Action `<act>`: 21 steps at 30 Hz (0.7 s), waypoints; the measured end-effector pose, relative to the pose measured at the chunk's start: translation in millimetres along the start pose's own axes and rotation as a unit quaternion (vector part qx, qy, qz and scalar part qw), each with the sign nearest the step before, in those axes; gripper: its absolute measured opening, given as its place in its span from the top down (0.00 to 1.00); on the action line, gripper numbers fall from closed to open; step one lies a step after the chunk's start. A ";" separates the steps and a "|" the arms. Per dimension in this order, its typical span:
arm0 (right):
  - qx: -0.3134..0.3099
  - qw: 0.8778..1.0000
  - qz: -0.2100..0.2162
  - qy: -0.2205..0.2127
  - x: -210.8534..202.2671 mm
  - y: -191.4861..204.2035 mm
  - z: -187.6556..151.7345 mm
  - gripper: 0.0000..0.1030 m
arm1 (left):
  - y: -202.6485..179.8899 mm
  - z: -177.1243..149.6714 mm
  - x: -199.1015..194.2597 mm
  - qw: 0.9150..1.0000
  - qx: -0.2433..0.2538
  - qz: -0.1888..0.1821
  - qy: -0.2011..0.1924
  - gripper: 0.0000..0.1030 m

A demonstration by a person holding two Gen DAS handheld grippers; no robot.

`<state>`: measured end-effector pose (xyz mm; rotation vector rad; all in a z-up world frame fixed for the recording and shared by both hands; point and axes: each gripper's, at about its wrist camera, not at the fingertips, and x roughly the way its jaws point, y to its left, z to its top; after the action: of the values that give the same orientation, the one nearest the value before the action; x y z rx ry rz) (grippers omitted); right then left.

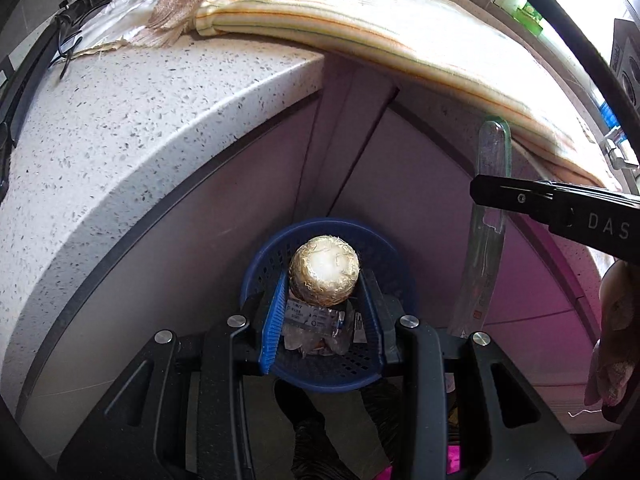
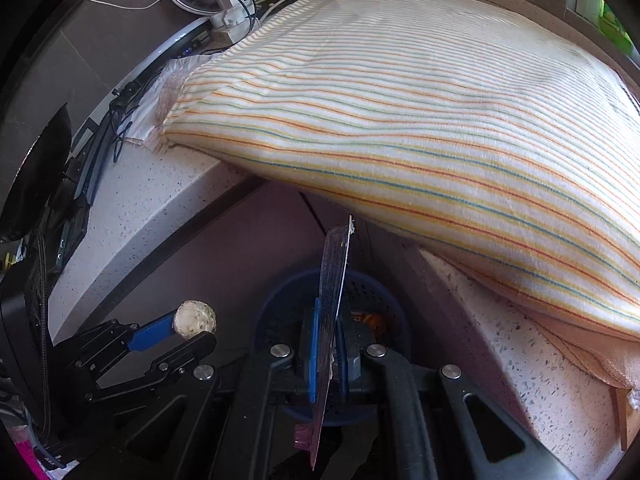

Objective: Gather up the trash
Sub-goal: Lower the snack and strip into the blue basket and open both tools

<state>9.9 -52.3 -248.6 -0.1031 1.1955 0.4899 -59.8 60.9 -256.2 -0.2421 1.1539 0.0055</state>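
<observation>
- Left gripper (image 1: 324,292): clamped on pale fibrous ball (image 1: 324,276), directly above blue basket (image 1: 320,376).
- Right gripper (image 2: 329,344): pinching flat clear wrapper (image 2: 334,300) edge-on, basket below.

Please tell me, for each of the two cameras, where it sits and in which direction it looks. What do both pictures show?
Left wrist: sits behind the left claw, looking down at the blue basket; the claw grips a pale ball.
Right wrist: sits behind the right claw, facing the striped cloth; it pinches a clear plastic strip.
Shared: basket, ball, strip, cloth, speckled counter.
</observation>
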 end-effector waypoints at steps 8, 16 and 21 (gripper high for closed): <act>0.005 1.000 -0.012 0.006 13.9 -2.8 -4.9 0.94 | -4.2 -0.6 15.2 1.000 0.005 0.000 0.012 0.66; 0.008 1.000 -0.015 0.010 22.4 -4.1 -3.3 0.93 | -5.1 0.6 26.9 1.000 0.004 0.002 0.021 0.65; 0.006 1.000 -0.011 0.015 25.8 -1.5 -4.0 0.81 | -3.5 1.1 29.6 1.000 0.008 0.000 0.027 0.65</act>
<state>14.2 -47.0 -273.8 -0.1135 1.2259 0.4621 -46.2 54.1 -281.9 -0.2303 1.2078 -0.0110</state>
